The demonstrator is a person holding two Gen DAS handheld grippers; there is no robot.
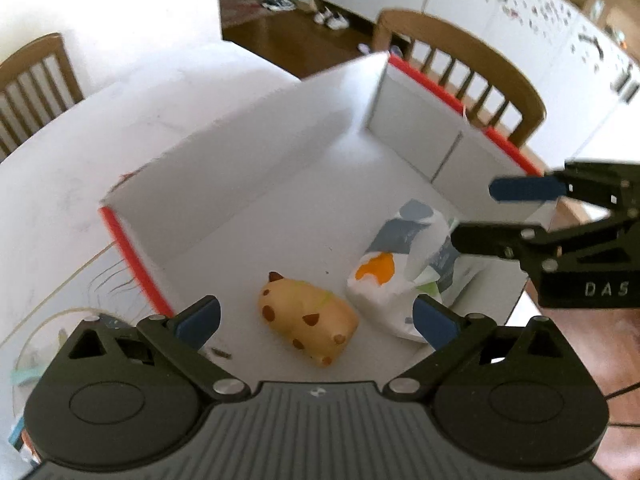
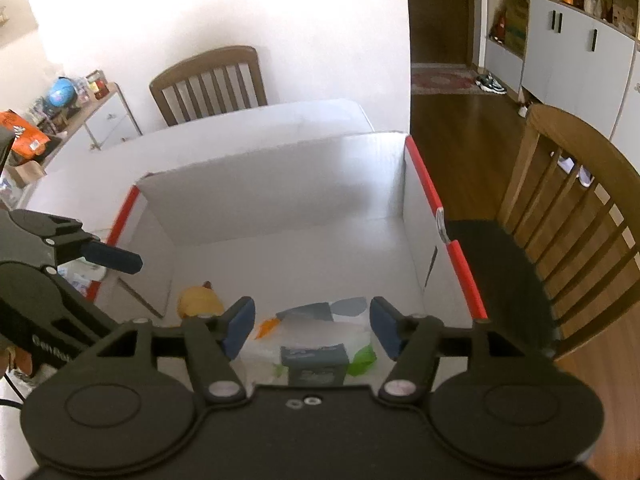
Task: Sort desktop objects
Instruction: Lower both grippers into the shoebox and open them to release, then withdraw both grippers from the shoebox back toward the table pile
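Lying on the floor of the white cardboard box with red-edged rims (image 1: 120,240), the tan spotted squishy animal toy (image 1: 308,320) sat just ahead of my left gripper (image 1: 316,320), long axis slanting across the gap; its jaws stood wide and empty. Beside it lay the crumpled white printed plastic packet (image 1: 400,272), under my right gripper (image 2: 312,328), likewise wide. Only "DAS" read on that gripper's body.
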